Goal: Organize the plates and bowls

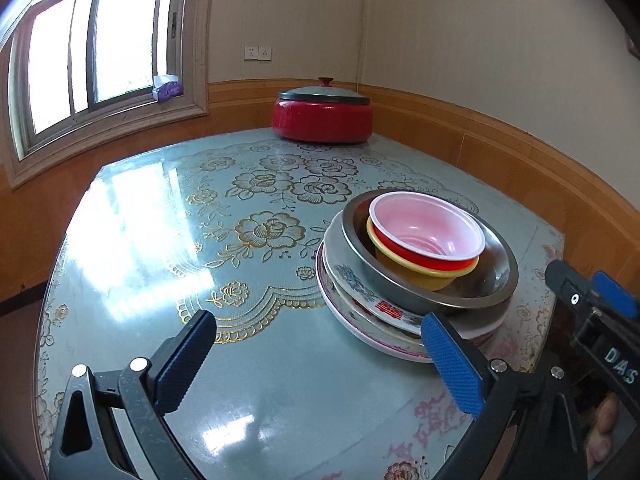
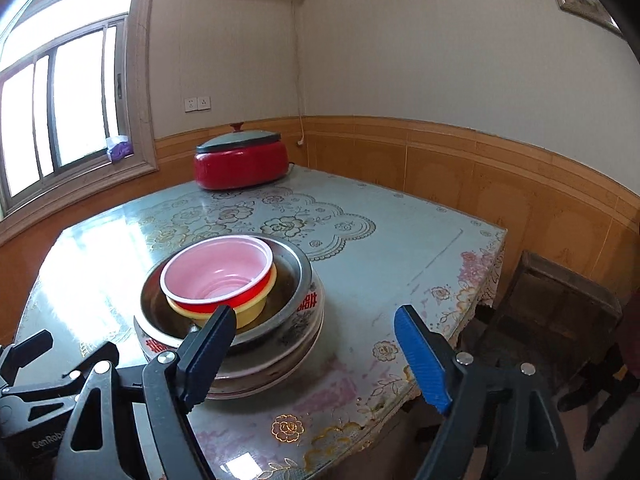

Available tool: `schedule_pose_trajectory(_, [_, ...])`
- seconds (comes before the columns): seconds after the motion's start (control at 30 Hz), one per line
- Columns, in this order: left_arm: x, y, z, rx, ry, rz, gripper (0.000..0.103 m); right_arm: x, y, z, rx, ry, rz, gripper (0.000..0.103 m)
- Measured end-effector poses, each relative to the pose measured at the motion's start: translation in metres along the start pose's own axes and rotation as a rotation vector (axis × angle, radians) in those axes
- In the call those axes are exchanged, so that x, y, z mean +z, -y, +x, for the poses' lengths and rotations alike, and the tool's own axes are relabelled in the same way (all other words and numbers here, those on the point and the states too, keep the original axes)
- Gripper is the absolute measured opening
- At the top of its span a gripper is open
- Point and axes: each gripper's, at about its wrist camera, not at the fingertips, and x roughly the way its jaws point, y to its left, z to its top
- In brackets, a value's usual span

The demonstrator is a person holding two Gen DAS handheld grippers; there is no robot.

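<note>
Both hand-held grippers, left (image 1: 320, 354) and right (image 2: 316, 344), hang spread and empty beside the nested bowls (image 2: 218, 276) stacked on plates (image 2: 280, 364) near the worktop (image 1: 280, 400) edge, apparently finished.

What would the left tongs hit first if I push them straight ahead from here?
Probably nothing soon: the left tongs are open over bare table. The stack of plates sits just right of that line, near the blue finger; depth is unclear.
</note>
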Motion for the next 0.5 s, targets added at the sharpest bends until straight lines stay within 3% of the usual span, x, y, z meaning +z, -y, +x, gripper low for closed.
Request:
schedule_pose_trajectory(0.2, [0.003, -0.007, 0.005, -0.010, -0.002, 0.003, 0.103, -0.008, -0.001, 0.015, -0.040, -0.095, 0.013, 0.083])
schedule_pose_trajectory(0.5, [0.004, -0.009, 0.013, -0.021, -0.006, -0.001, 0.103, -0.006, -0.008, 0.021, -0.046, -0.101, 0.002, 0.083])
